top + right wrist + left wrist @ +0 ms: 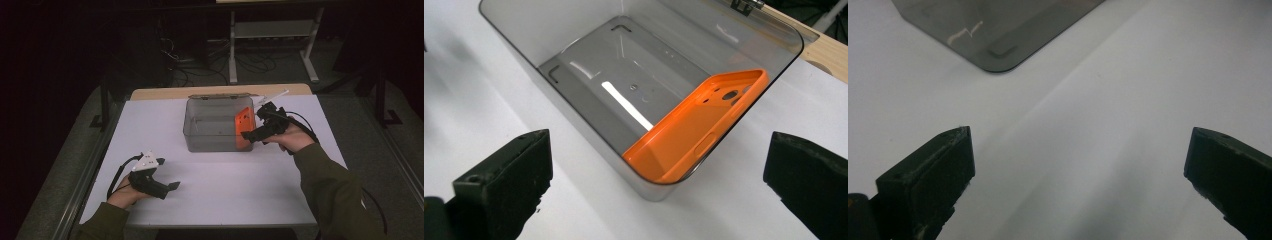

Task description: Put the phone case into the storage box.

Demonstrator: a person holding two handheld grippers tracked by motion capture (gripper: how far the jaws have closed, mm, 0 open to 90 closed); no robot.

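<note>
An orange phone case point(696, 132) leans inside a clear grey bin point(192, 127), propped against the bin's wall at 3 o'clock in the high view, its hollow side facing the bin's inside. In the right gripper view the case's lower end sits in the near corner and its camera cut-outs are at the upper end, by the rim. The bin stands on a white table point(225, 195), a little past the centre toward 12 o'clock, with a hinge or clasp on its far rim.

The right gripper point(245, 136) hangs just outside the bin at 3 o'clock, jaws spread wide and holding nothing; its own view looks down into the bin with the case between the jaw tips, farther off. The left gripper point(175, 186) sits low near the table at 7 o'clock, well apart from the bin, jaws likewise wide apart and empty. Its view shows one rounded bin corner at 11 o'clock with a pale scratch on it.

Nothing lies between either gripper and the bin. Beyond the table at 12 o'clock a bare wooden strip, a white frame and loose cables on a dark floor. No writing or brand can be read anywhere.
</note>
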